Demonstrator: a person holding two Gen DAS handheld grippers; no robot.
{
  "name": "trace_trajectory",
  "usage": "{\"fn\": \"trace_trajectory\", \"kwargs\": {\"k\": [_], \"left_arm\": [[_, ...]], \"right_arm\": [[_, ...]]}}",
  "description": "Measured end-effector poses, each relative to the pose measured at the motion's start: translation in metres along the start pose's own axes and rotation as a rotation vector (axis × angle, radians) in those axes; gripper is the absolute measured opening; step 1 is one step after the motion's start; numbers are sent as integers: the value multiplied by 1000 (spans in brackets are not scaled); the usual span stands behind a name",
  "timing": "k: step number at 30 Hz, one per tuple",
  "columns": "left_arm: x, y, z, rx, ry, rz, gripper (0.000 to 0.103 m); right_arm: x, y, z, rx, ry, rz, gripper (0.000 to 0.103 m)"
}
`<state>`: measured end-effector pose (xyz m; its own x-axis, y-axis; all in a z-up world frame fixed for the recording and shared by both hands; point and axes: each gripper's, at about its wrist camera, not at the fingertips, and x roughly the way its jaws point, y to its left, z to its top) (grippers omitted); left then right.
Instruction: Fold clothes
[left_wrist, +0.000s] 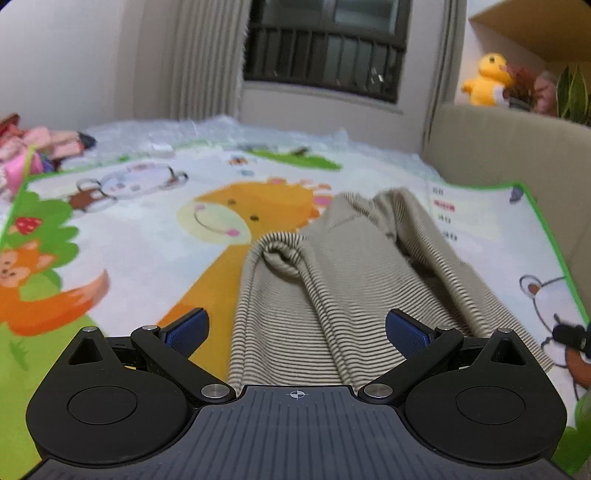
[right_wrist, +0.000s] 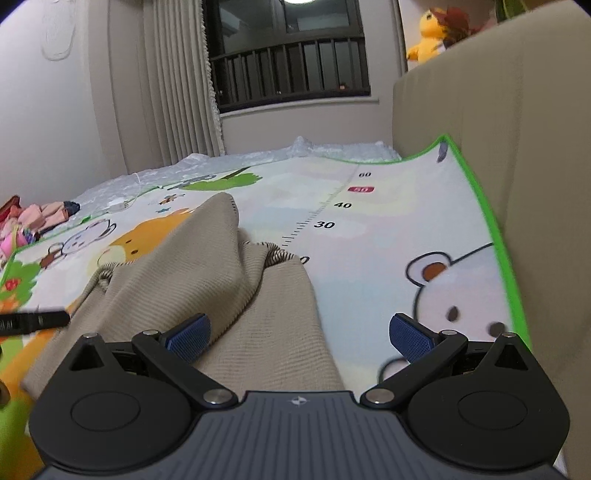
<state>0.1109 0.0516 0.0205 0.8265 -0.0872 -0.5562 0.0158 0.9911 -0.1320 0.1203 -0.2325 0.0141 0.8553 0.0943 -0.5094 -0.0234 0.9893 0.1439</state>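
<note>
L gripper (left_wrist: 297, 328) & R gripper (right_wrist: 299, 330): jaws wide, holding nothing. Striped garment (left_wrist: 332, 295) bunched on play mat (left_wrist: 147, 229). Rec: pinch hem corners, flatten before folding.

Rumpled striped beige garment (left_wrist: 325, 295) on mat

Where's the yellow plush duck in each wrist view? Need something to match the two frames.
Left wrist: yellow plush duck sits upper right, above the beige headboard, beside some flowers.
Right wrist: yellow plush duck is at the top edge, right of centre, partly cut off behind the beige headboard.
Shared landmark: the dark barred window, just left of the duck in both views.
</note>
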Motion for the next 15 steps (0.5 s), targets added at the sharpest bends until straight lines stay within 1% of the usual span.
{"fn": "trace_trajectory", "kwargs": {"k": [2, 5, 9, 10, 12, 15], "left_arm": [[16, 5, 5, -10, 40, -22, 103], [37, 11, 13, -18, 76, -62, 103], [67, 19, 18, -73, 147, -104, 103], [73, 22, 17, -93, 172, -118, 103], [83, 27, 12, -109, 201, -120, 103], [87, 24, 3, -53, 195, -120, 103]], "right_arm": [[21, -4, 8, 34, 32, 38, 103], [60, -9, 16, 92, 106, 73, 103], [105, -17, 10, 161, 257, 100, 103], [109, -17, 7, 152, 258, 97, 103], [109, -10, 2, 82, 251, 86, 103], [111, -1, -2, 4, 263, 63, 103]]}}
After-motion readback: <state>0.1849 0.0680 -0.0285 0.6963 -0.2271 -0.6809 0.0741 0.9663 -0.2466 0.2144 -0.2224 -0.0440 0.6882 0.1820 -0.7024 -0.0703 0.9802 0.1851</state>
